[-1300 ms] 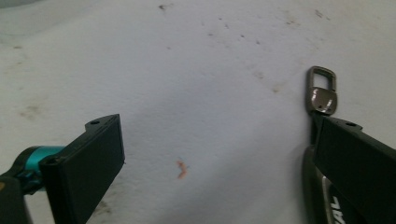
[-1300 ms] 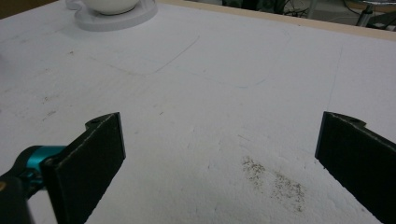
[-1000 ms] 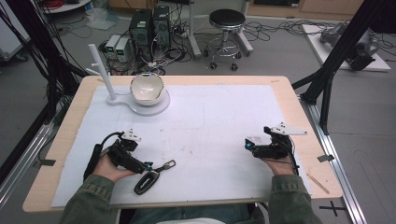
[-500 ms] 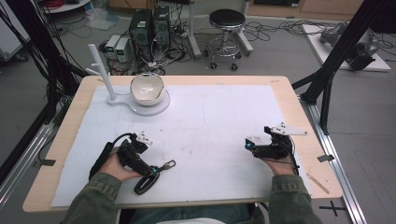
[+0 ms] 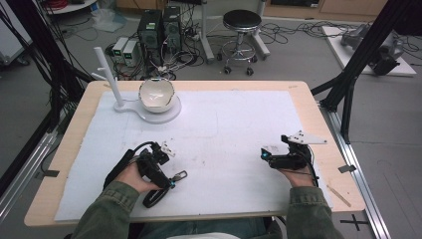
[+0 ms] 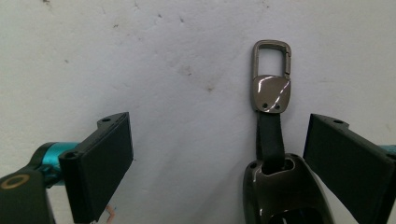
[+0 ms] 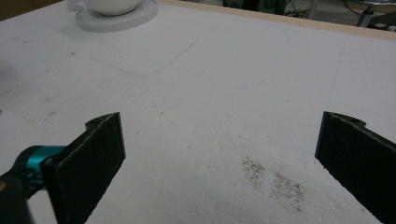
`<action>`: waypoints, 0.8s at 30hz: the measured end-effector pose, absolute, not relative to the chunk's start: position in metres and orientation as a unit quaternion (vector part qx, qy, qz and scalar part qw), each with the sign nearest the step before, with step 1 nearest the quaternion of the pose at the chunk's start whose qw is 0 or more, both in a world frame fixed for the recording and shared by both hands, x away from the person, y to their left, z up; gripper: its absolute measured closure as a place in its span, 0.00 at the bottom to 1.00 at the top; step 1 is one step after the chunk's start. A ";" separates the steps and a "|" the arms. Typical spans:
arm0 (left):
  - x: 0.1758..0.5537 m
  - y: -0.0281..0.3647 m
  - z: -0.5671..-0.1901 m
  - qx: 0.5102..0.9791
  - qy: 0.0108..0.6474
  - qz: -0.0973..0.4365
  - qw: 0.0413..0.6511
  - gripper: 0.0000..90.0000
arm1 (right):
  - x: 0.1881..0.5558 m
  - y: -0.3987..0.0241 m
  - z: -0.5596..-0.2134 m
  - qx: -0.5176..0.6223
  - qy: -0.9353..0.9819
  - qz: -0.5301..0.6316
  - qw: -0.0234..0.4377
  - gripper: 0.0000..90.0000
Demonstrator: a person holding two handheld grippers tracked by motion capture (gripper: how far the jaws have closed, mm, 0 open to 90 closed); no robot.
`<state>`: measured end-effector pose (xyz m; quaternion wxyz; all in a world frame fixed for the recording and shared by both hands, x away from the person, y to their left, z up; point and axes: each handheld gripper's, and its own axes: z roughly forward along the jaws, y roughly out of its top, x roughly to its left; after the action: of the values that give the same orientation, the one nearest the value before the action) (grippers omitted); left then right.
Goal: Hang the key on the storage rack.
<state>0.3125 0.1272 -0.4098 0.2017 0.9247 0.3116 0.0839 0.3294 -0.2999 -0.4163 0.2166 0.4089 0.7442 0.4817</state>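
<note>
A dark glossy key fob (image 6: 285, 193) lies on the white mat (image 5: 224, 129), with a short black strap and a grey metal clip (image 6: 272, 60) at its far end. My left gripper (image 6: 219, 154) is open and points down over it, the fob lying between the jaws close to the right one without touching it. In the high view the left gripper (image 5: 161, 180) is at the front left, right over the key fob (image 5: 155, 196) and beside its clip (image 5: 180, 175). My right gripper (image 5: 267, 155) rests at the front right, open and holding nothing (image 7: 219, 154).
A white bowl (image 5: 157, 94) sits on a round white stand (image 5: 171, 115) with an upright branched post (image 5: 110, 74) at the back left. The bowl's stand (image 7: 112, 21) lies far ahead of the right gripper. Wooden table edges (image 5: 318, 119) frame the mat.
My left gripper has shifted right and tipped down over the key fob. The right gripper has stayed where it was.
</note>
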 end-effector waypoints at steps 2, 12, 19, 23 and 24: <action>0.312 0.125 -0.409 0.928 0.307 0.083 0.196 0.13 | 0.329 -0.300 -0.416 0.408 0.745 0.482 0.218 0.01; 0.313 0.117 -0.404 0.938 0.291 0.062 0.178 0.38 | 0.330 -0.300 -0.417 0.406 0.746 0.483 0.212 0.01; 0.312 0.113 -0.406 0.943 0.283 0.059 0.165 0.44 | 0.330 -0.300 -0.417 0.404 0.749 0.481 0.212 0.01; 0.313 0.113 -0.407 0.943 0.282 0.056 0.166 0.51 | 0.330 -0.300 -0.417 0.410 0.749 0.476 0.211 0.01; 0.314 0.113 -0.407 0.943 0.283 0.053 0.167 0.53 | 0.331 -0.300 -0.417 0.411 0.748 0.475 0.215 0.01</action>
<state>0.3139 0.1131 -0.4071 0.1670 0.9429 0.2834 0.0525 0.3307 -0.3005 -0.4175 0.2147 0.4109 0.7481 0.4748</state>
